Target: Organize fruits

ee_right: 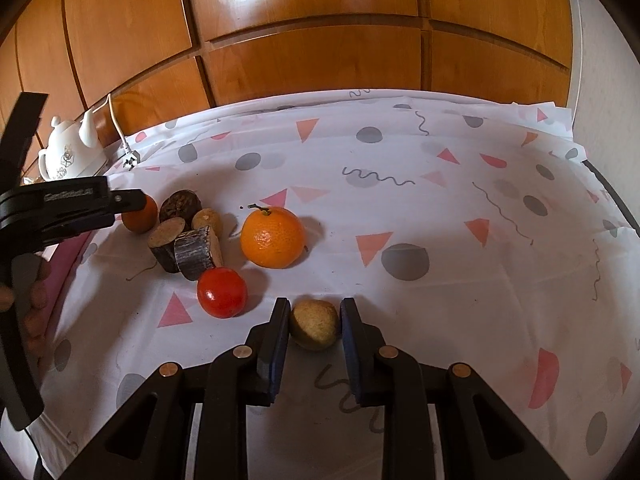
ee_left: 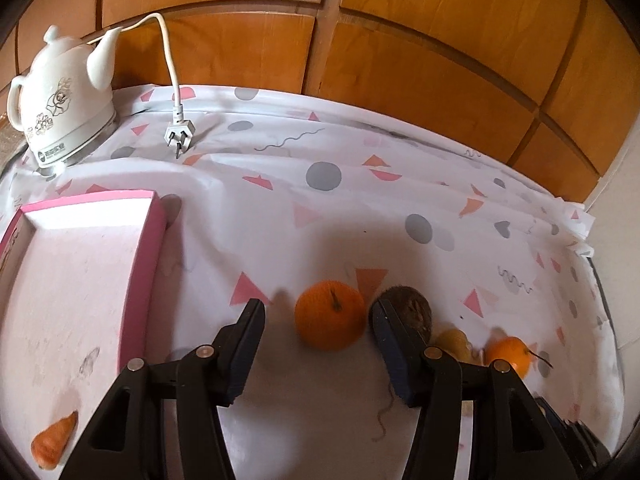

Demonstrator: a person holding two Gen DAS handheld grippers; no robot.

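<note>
While the bench lay under its spotted cloth, most of its far and right side was bare, so there was lots of room to move there. Along the left edge sat the pink tray, with a bit of carrot in its near end. At the far left corner stood the white kettle, well away from the fruit.

Next came the left tool, which was wide open. A small orange sat right between its fingers, but neither one touched it. A brown fuzzy fruit sat just behind the right finger, so that side was tight. The tray was close on the left, so this tool had the short trip.

Then the right tool was narrow, with a little brownish round fruit between its fingers, which looked like they touched both its sides. A big orange and a red tomato sat just ahead on the left, near two cut log pieces.
</note>
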